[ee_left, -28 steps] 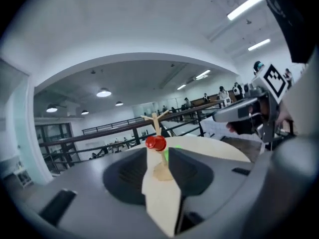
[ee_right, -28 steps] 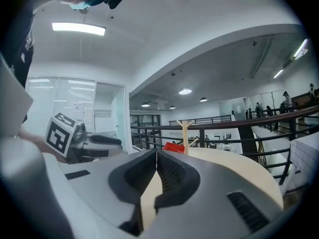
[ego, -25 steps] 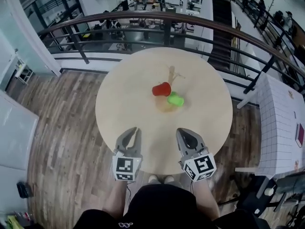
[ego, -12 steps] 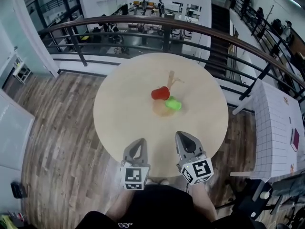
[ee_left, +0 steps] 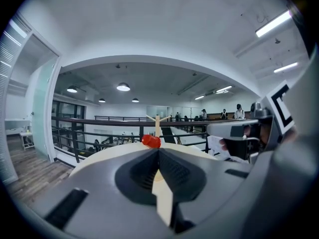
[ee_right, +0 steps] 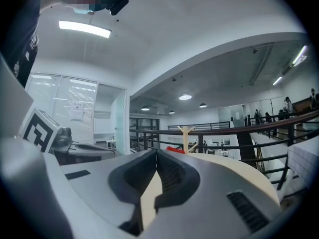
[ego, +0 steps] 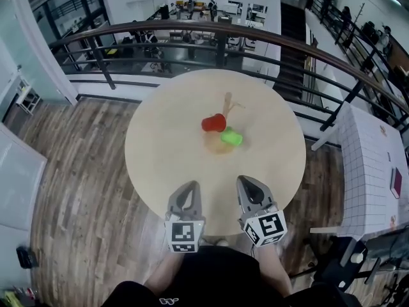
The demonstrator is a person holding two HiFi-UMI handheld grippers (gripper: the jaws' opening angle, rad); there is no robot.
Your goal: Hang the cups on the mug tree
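A wooden mug tree (ego: 225,107) stands near the middle of the round table (ego: 160,146). A red cup (ego: 214,123) sits tipped sideways against its left side, seemingly on a peg. A green cup (ego: 231,137) is lower on the right, above the tree's round base. Both grippers hover over the table's near edge, well short of the tree. My left gripper (ego: 192,185) is shut and empty, as is my right gripper (ego: 245,180). In the left gripper view the red cup (ee_left: 150,141) and tree (ee_left: 157,125) show just beyond the gripper (ee_left: 158,151). The right gripper view shows the tree (ee_right: 186,136) past that gripper (ee_right: 156,153).
A curved dark railing (ego: 192,34) runs behind the table, with a drop to a lower floor beyond. A white gridded table (ego: 374,165) stands at the right. Wooden floor (ego: 83,171) surrounds the table. The person's body is at the bottom edge.
The left gripper's jaws, slightly apart a second ago, have closed, and that gripper has shifted right, closer to the right one. The right gripper and both cups have stayed put.
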